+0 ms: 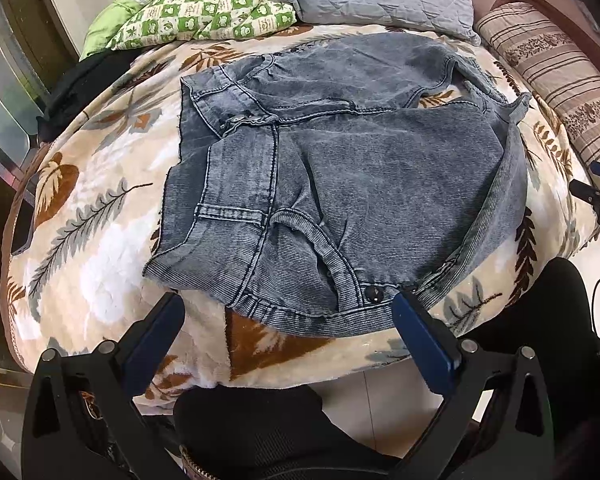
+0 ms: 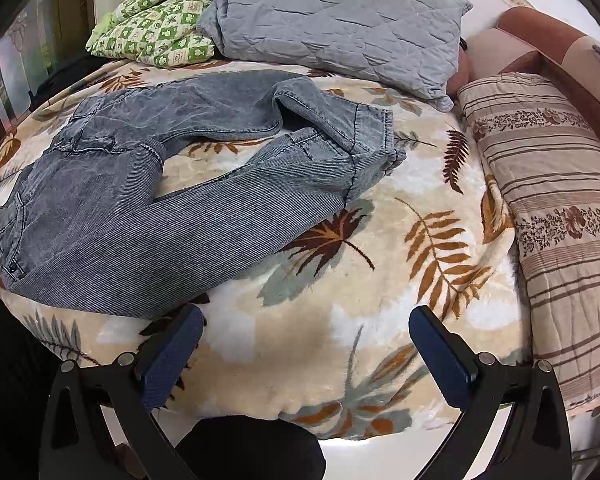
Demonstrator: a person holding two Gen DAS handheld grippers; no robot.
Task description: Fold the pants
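Grey-blue denim pants [image 1: 340, 184] lie spread on a leaf-patterned blanket [image 1: 84, 240]. In the left wrist view the waistband with its dark button [image 1: 374, 294] lies nearest, just beyond my left gripper [image 1: 288, 304], which is open and holds nothing. In the right wrist view the pants [image 2: 140, 216] stretch from the waist at far left to the legs, whose ends are folded back on themselves near the middle. My right gripper [image 2: 306, 316] is open over bare blanket [image 2: 300, 340], to the right of the near leg.
A green checked quilt [image 1: 204, 8] and a grey quilted pillow [image 2: 340, 20] lie at the far side of the bed. A striped bolster pillow [image 2: 552, 208] runs along the right. Dark-clothed knees [image 1: 252, 428] show at the bed's near edge.
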